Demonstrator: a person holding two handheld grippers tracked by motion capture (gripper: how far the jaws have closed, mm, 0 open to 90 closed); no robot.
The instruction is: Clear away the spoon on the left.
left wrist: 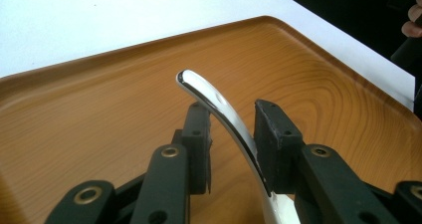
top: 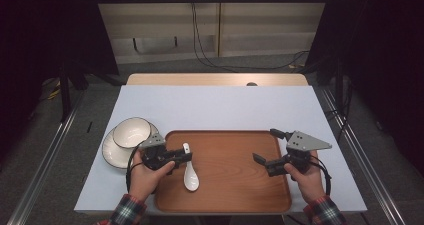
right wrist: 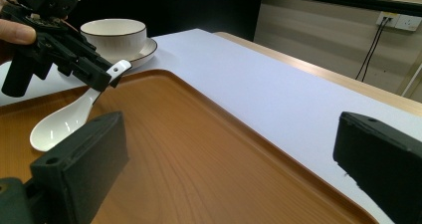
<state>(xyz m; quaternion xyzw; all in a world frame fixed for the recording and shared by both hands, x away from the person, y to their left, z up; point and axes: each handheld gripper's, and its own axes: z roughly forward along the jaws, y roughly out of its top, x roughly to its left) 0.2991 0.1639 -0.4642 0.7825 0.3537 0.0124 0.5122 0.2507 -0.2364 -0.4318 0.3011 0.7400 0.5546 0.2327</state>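
— Two things matter most, I think: the room and the worktop (top: 220, 105). How do they look to you?

— It is a dim room with cables on the back wall. The worktop is pale, and a wooden tray (top: 235, 185) lies on it, near the person's side.

— And the spoon?

— The white spoon (top: 189, 174) lies on the left part of the tray. Its bowl is toward the person, and its handle points away and a little up. A white bowl (top: 131, 132) on a plate (top: 111, 155) stands just beside the tray, to the left.

— Which hand is nearer to it?

— The left hand-held gripper (top: 186, 156) by far. It comes to the handle from the left, across the long axis. In the left gripper view the handle is between the jaws; one pad touches it, the other stands apart, so the grip looks released.

— And the right one?

— The right hand-held gripper (top: 267, 147) hangs well apart over the right side of the tray, jaws wide and holding nothing.
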